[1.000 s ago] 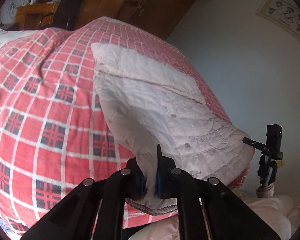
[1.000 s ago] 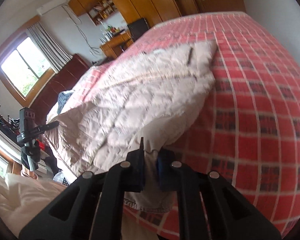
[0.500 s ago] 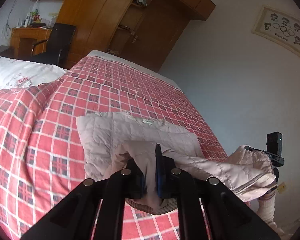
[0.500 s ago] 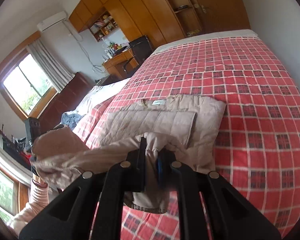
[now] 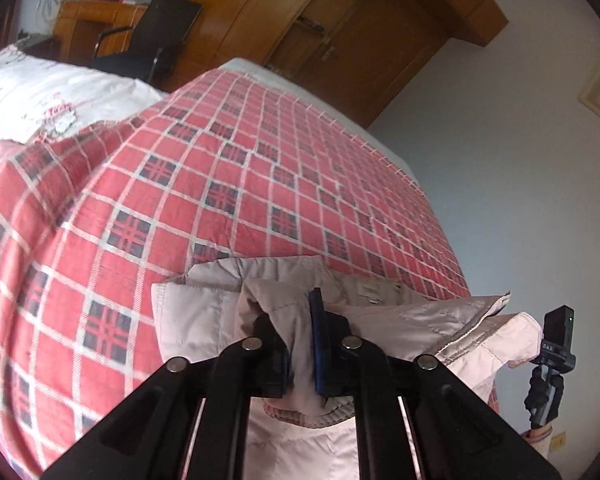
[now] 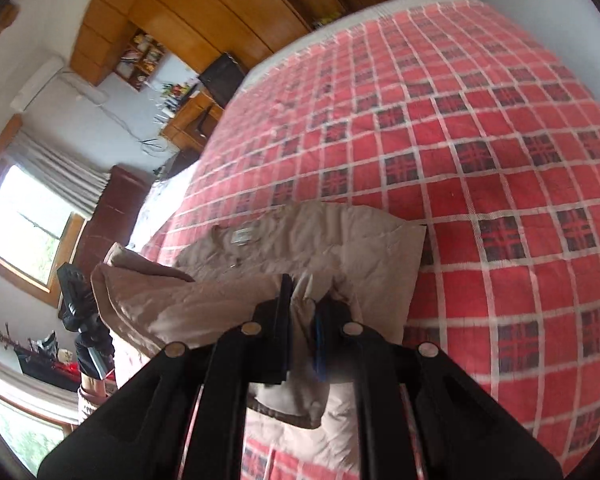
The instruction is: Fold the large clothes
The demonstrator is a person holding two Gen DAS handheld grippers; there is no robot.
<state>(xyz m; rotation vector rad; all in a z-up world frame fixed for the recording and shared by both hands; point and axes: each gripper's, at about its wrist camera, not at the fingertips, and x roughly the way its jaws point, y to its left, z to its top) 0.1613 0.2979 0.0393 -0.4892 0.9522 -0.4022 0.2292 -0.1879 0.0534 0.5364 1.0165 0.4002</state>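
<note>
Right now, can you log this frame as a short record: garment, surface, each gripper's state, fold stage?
garment: pale quilted jacket, collar label showing
surface: red plaid bedspread
left gripper: shut on jacket hem
right gripper: shut on jacket hem
fold stage: hem edge lifted above the jacket's body, toward the collar, not yet laid down
background: wooden wardrobe, window

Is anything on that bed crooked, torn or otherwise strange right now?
Nothing looks torn or spilled. The pale quilted jacket lies half folded near the edge of the red checked bedspread, its lifted hem bunched and uneven between the left gripper and right gripper, which are both clamped on it mid-fold.
</note>
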